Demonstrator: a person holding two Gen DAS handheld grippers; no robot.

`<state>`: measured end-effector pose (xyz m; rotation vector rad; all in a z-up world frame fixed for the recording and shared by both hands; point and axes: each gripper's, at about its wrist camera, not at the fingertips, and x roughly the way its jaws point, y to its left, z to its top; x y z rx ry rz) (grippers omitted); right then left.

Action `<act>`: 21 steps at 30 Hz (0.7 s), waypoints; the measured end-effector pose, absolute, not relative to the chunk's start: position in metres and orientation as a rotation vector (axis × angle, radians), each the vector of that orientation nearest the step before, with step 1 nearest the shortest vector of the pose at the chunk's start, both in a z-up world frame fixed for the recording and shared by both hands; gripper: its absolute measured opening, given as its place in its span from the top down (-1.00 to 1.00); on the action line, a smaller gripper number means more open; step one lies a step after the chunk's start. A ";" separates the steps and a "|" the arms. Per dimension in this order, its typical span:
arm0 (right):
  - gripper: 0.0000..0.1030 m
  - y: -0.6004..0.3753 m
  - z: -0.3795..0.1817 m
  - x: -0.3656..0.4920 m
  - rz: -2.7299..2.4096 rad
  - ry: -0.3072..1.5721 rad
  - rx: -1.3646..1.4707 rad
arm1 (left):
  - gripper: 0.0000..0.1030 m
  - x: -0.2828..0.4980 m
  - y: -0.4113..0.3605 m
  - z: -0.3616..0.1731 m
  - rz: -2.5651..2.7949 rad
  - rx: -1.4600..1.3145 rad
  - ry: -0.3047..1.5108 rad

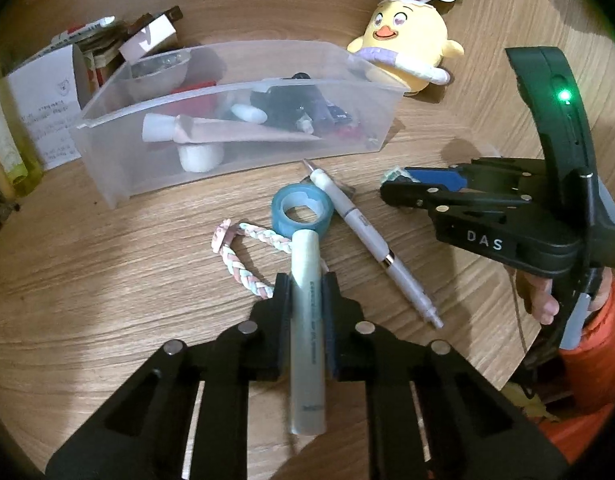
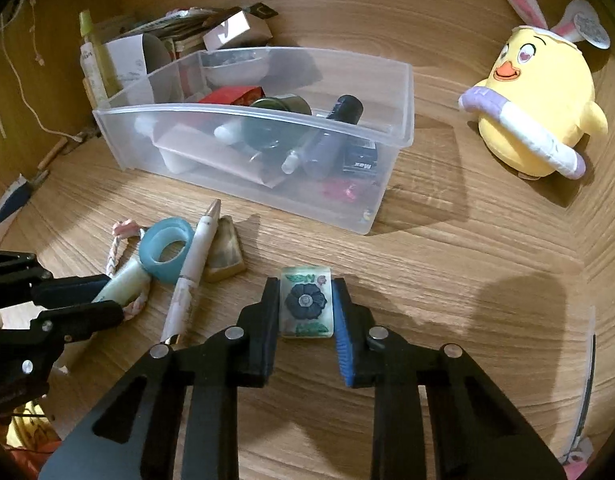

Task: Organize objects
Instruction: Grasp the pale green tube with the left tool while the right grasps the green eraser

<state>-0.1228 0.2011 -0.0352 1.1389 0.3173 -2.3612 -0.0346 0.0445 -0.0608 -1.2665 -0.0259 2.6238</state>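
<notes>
The left black two-finger gripper (image 1: 303, 296) reaches forward low over the wooden bench (image 1: 107, 264), its jaws closed against both sides of a pale green cylindrical tube (image 1: 305, 320) that runs lengthwise between them. The right black two-finger gripper (image 2: 305, 308) also points forward just above the bench, its jaws set on either side of a small clear rectangular tile with a dark flower print (image 2: 305, 306); whether they press it cannot be told. In the left wrist view the right gripper lies to the right, held by the person's hand (image 1: 541, 300) below an orange sleeve (image 1: 591, 344).
</notes>
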 end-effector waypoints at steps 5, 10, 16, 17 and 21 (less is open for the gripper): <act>0.57 0.210 -0.024 -0.117 -2.384 0.266 1.104 | 0.71 -0.031 0.039 -0.054 2.646 -1.242 -0.056; 0.57 0.217 -0.006 -0.112 -2.414 0.210 1.048 | 0.71 -0.026 0.027 -0.035 2.688 -1.177 -0.118; 0.57 0.221 0.020 -0.107 -2.451 0.149 0.952 | 0.71 -0.022 0.010 -0.004 2.763 -1.064 -0.175; 0.57 0.221 0.024 -0.107 -2.455 0.140 0.936 | 0.71 -0.022 0.008 0.001 2.774 -1.044 -0.180; 0.57 0.219 0.040 -0.112 -2.475 0.121 0.880 | 0.71 -0.026 -0.003 0.024 2.826 -0.960 -0.200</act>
